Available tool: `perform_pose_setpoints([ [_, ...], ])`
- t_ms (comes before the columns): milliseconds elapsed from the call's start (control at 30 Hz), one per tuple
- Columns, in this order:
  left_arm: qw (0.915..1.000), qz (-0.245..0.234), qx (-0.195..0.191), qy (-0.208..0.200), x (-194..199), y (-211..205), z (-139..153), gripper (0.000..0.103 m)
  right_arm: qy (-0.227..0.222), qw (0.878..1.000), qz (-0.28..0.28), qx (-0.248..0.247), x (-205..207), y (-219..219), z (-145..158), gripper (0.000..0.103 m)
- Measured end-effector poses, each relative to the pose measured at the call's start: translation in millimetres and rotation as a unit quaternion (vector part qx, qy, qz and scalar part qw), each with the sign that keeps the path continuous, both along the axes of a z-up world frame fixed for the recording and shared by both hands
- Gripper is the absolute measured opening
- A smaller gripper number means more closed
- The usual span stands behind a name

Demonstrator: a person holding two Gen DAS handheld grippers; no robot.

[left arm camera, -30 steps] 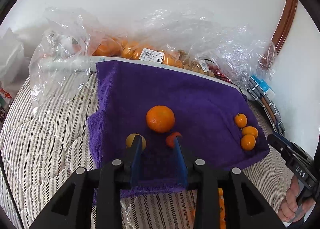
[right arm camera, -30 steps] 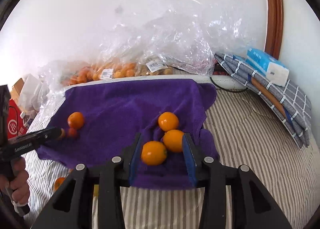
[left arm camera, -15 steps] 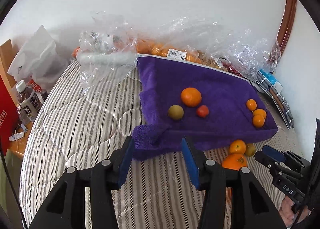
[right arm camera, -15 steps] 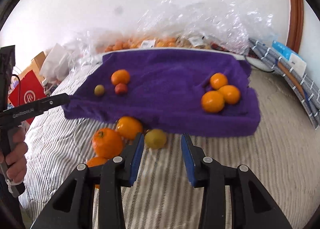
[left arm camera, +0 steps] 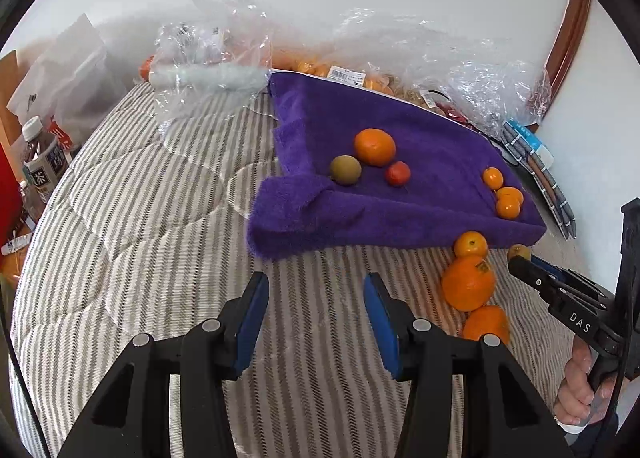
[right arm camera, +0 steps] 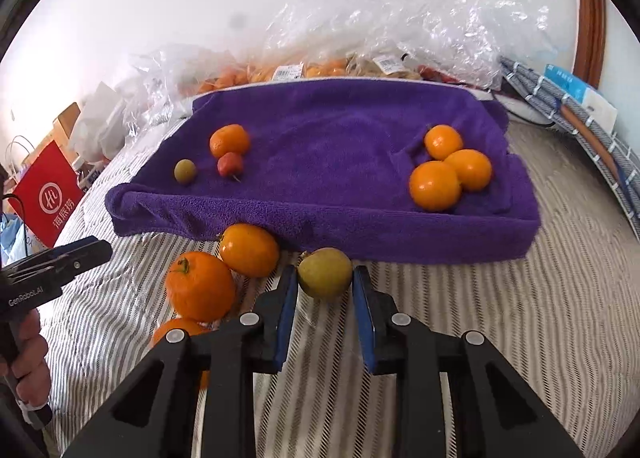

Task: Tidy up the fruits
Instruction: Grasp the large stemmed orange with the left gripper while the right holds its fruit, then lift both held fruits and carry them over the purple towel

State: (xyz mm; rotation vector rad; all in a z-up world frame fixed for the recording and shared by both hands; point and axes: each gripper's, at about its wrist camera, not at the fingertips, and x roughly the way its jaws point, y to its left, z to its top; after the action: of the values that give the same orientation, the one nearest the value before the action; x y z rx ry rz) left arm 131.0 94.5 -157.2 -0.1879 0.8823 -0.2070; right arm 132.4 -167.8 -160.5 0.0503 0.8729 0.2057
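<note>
Now right gripper (right arm camera: 325,290) jaws narrow, bracketing green-yellow fruit (right arm camera: 325,272) beside purple towel (right arm camera: 320,162); left gripper (left arm camera: 316,298) wide, nothing between fingers

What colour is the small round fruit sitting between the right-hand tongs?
Yellowish green, unlike the orange ones nearby. The small fruit shows best in the right wrist view.

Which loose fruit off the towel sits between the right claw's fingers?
The yellow-green fruit, beside the purple towel; the other loose fruits are orange.
</note>
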Motion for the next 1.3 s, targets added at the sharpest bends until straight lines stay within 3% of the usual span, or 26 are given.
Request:
perform_pose_setpoints([
  [200,0.9982,-0.053,-0.029,-0.003,-5.3,-47.8,8.3,0.047,-0.013,1.0,-0.016,-0.018,-28.3,-29.7,16.0,0.028],
  [333,0.997,-0.075,-0.021,0.006,-0.6,-80.3,8.1,0.047,-0.021,0.999,-0.024,-0.026,-40.4,-48.6,24.5,0.028],
  [667,0.9963,-0.061,-0.011,0.059,19.5,-114.5,-12.7,0.047,-0.026,0.998,-0.045,-0.02,-58.4,-82.8,26.6,0.028],
  [800,0.9965,-0.062,0.009,0.055,17.0,-120.4,-13.1,0.041,-0.022,0.998,-0.049,-0.019,-58.3,-87.6,23.0,0.028],
  [967,0.9968,-0.061,-0.003,0.051,13.9,-110.2,-7.3,0.041,-0.021,0.998,-0.06,-0.005,-57.6,-93.0,23.5,0.028],
  [1300,0.9992,-0.028,-0.017,0.021,5.2,-73.0,31.5,0.041,-0.037,0.997,-0.065,0.004,-48.5,-87.3,43.2,0.028],
])
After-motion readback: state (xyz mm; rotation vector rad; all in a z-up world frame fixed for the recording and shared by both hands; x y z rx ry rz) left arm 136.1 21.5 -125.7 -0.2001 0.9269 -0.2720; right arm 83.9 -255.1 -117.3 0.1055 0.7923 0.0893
